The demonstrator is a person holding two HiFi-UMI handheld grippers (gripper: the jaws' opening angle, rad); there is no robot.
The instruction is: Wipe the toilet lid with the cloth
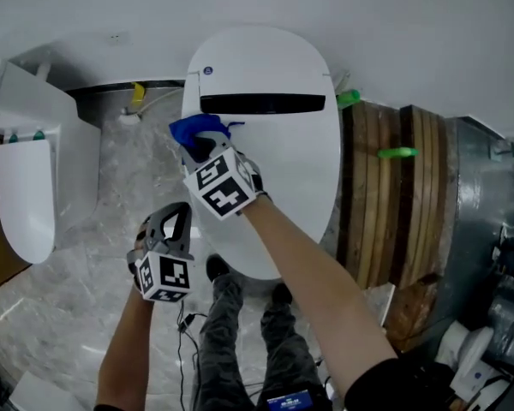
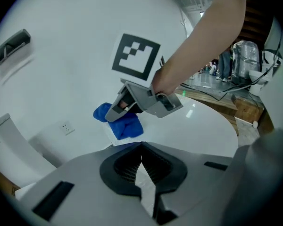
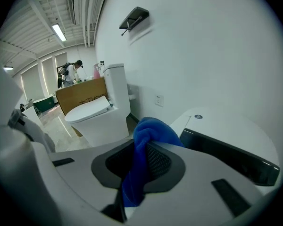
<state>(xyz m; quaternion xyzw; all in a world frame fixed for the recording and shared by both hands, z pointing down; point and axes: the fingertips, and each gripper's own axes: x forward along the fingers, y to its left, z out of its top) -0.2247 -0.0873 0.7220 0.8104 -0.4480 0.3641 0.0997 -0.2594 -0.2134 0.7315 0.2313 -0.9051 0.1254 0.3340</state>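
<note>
The single blue cloth (image 1: 197, 128) lies bunched at the far left of the white toilet lid (image 1: 291, 178). It rests against the lid just beside the left end of the dark slot (image 1: 261, 104) that crosses the toilet's back part. The right gripper (image 1: 199, 146) is clenched on it: in the right gripper view the blue fabric runs down between the two jaws and bulges out past their tips. The left gripper (image 1: 175, 221) has its jaws pressed together with nothing between them. It hangs apart from the cloth, off the lid's near left edge and above the marbled floor (image 1: 103, 204). Each gripper carries one cube with square markers. Below the lid's near rim stand the person's two dark shoes (image 1: 218, 269). A second white toilet (image 1: 26, 195), its lid down, stands well to the left, which makes two toilets in all. To the right of the lid is a wooden slatted tub (image 1: 394, 204) with two green pieces, one (image 1: 349, 98) at its far left edge and one (image 1: 397, 152) on top. One wall socket (image 3: 158, 99) shows low on the white wall between the two toilets.
</note>
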